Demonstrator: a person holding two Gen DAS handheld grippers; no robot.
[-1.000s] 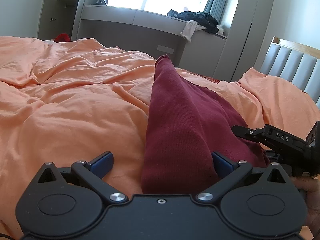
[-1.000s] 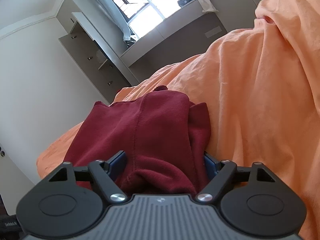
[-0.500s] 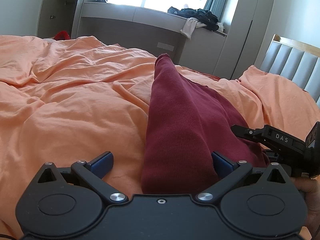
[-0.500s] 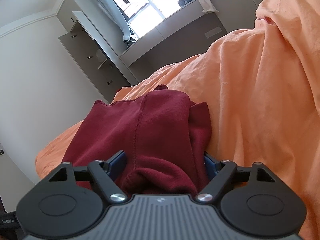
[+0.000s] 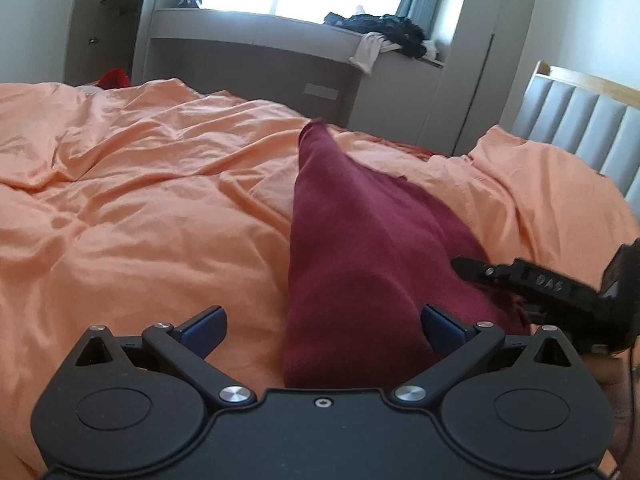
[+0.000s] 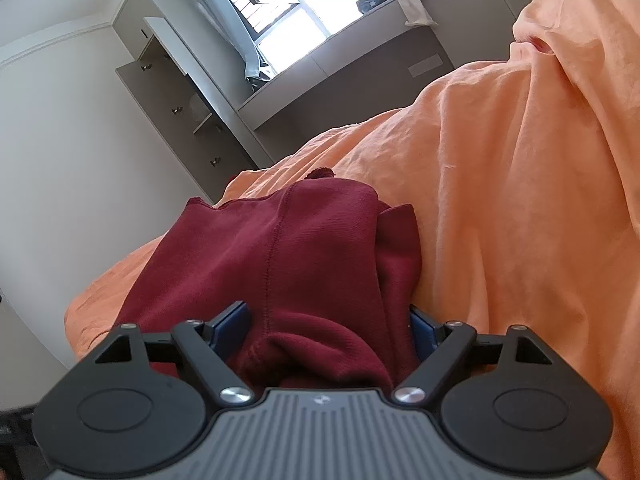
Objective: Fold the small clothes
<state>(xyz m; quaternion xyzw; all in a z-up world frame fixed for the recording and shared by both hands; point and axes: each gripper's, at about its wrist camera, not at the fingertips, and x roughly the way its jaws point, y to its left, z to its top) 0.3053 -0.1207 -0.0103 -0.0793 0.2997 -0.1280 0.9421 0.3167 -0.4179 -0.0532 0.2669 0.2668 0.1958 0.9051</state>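
A: Bed first: orange duvet point(image 5: 140, 220) is rumpled, so smooth the landing spot b4 you fold. The maroon garment point(image 5: 360, 248) lies on it, running away from you toward the window.

B: Grippers?

A: Left gripper point(image 5: 322, 320): fingers wide apart, only the right pad against cloth, nothing clamped. Right gripper point(image 6: 326, 326): jaws opening, bunched hem between them; prob. released already, but the pads are half hidden. Re-pinch one layer per side, w/ even tension.
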